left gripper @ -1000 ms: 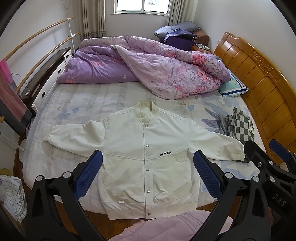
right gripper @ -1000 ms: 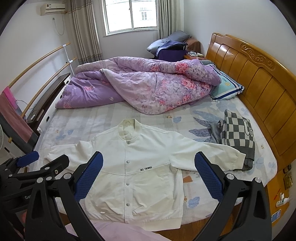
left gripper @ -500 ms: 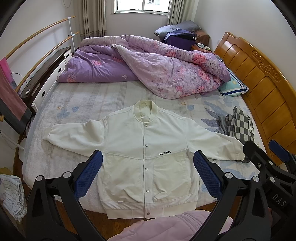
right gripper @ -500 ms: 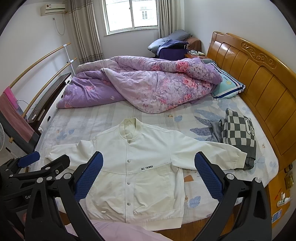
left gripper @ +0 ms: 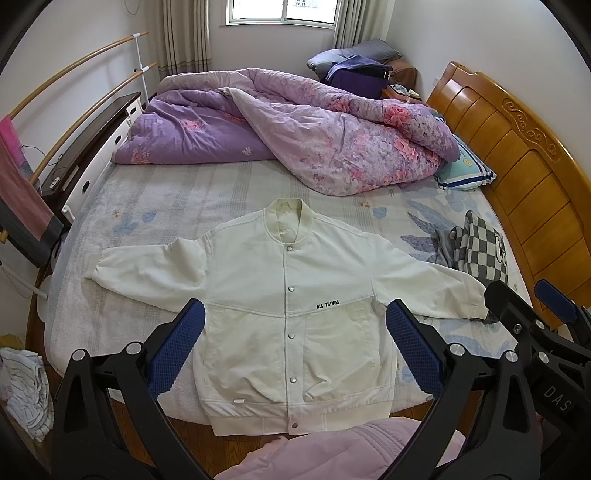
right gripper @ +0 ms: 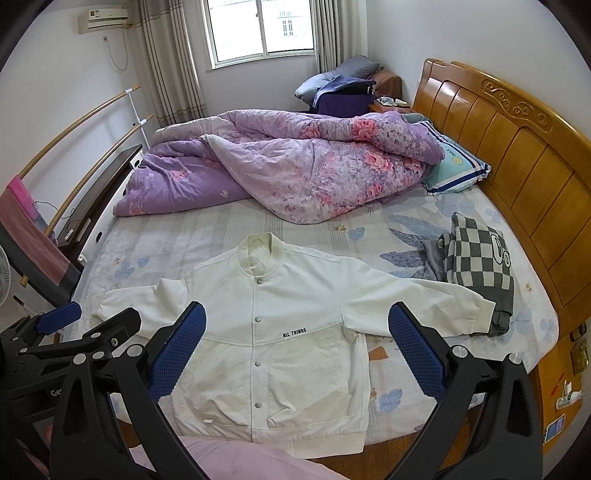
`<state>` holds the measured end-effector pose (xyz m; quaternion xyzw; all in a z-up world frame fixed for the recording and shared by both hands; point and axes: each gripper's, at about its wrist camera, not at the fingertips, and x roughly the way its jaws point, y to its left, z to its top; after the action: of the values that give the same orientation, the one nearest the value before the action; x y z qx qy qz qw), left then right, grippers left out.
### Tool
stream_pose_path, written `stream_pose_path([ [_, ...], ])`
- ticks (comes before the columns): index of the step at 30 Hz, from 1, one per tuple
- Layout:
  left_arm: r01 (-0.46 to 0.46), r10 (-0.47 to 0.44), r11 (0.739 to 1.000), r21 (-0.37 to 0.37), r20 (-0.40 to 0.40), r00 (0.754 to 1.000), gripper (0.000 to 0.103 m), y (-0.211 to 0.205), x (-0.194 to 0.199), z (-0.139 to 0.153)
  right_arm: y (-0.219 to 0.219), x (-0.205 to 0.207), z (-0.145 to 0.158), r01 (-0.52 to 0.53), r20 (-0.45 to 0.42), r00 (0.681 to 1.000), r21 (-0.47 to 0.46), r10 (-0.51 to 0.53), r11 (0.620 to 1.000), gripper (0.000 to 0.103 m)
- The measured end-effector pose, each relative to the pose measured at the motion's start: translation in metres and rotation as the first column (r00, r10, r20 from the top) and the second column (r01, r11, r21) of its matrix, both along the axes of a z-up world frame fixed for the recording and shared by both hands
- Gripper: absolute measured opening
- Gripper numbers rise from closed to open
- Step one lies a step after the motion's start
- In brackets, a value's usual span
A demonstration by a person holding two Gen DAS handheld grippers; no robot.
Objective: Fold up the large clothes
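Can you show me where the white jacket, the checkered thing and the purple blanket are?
white jacket (left gripper: 255,295), left wrist view, on its chest panel.
checkered cloth (right gripper: 476,254), right wrist view, on its checked top.
purple quilt (right gripper: 288,166), right wrist view, on its flowered folded part.

Bedroom w/ white walls, daylit window (right gripper: 260,31), wooden headboard (right gripper: 517,155), wood floor (left gripper: 192,443), maybe a dresser (left gripper: 92,147) at left.

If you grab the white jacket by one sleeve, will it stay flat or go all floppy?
Probably floppy: the white jacket lies limp and wrinkled on the bed, so only the pinched sleeve would likely rise while the rest drags. It looks thick, with ribbed cuffs and hem, so it may feel fairly heavy. The snaps look closed, so the front should stay together.
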<state>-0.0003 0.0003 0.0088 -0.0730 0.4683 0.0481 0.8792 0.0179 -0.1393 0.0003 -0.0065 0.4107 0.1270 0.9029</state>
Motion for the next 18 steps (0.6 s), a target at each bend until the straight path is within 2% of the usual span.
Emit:
stream_pose_path([
  [18,0.000,0.000,1.000,-0.001,0.001,1.000,0.098,-0.0025,0.0004,-0.0009,-0.0015,0.0022,-0.0021,-0.002,-0.005,1.000,0.008,0.002,1.000,0.096],
])
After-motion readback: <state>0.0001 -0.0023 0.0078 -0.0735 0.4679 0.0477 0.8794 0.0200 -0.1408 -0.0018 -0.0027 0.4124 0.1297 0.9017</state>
